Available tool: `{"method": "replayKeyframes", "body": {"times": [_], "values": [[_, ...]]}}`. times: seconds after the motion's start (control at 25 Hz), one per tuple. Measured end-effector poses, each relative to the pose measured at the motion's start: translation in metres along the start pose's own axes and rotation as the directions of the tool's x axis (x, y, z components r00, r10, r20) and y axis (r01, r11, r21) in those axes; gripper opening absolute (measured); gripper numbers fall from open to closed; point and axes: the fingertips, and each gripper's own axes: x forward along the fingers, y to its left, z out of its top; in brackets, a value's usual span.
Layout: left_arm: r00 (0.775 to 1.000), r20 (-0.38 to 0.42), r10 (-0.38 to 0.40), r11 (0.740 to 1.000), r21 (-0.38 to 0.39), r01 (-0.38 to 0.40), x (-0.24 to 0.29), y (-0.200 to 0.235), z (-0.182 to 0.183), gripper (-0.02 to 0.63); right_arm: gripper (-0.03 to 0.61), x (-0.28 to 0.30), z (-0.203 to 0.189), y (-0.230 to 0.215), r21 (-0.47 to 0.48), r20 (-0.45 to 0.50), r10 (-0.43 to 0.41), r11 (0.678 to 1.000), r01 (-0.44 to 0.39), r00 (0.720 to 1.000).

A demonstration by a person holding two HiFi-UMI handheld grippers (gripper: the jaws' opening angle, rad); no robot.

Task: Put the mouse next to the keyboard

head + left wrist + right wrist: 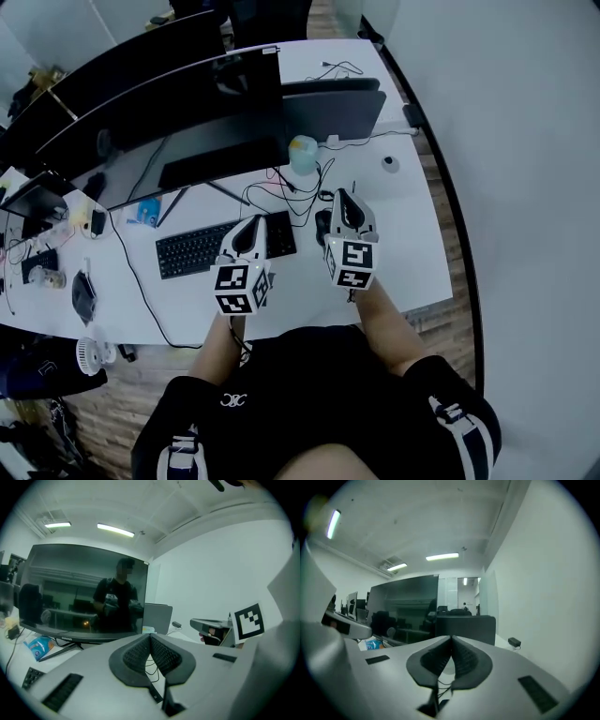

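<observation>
A black keyboard (pixel 202 247) lies on the white desk (pixel 412 234) in front of a large monitor (pixel 178 112). The black mouse (pixel 322 225) sits just right of the keyboard, partly hidden by my right gripper (pixel 343 199). That gripper hovers above the mouse, its jaws shut with nothing between them; in the right gripper view (pixel 451 639) the pads meet at the tip. My left gripper (pixel 255 225) hangs over the keyboard's right end, also shut and empty, its pads touching in the left gripper view (pixel 150 637).
A tangle of cables (pixel 295 192) and a pale cylinder (pixel 303 155) lie behind the mouse. A grey laptop (pixel 333 108) stands beside the monitor. A small round object (pixel 390 163) sits at the right. A blue packet (pixel 143 212) lies left of the keyboard.
</observation>
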Motion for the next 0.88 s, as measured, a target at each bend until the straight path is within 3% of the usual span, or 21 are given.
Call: {"method": "replayKeyframes", "body": {"times": [0.32, 0.6, 0.88], "values": [[0.998, 0.064, 0.006, 0.999, 0.035, -0.009, -0.026, -0.009, 0.027, 0.013, 0.012, -0.036, 0.058, 0.013, 0.020, 0.128, 0.037, 0.999, -0.040, 0.991], [0.993, 0.114, 0.018, 0.999, 0.033, -0.022, -0.042, -0.009, 0.046, 0.013, 0.014, -0.044, 0.066, 0.020, 0.020, 0.145, 0.045, 0.999, -0.048, 0.988], [0.994, 0.111, 0.011, 0.999, 0.032, -0.014, -0.038, -0.012, 0.043, 0.014, 0.014, -0.045, 0.061, 0.018, 0.022, 0.136, 0.045, 0.999, -0.048, 0.990]]}}
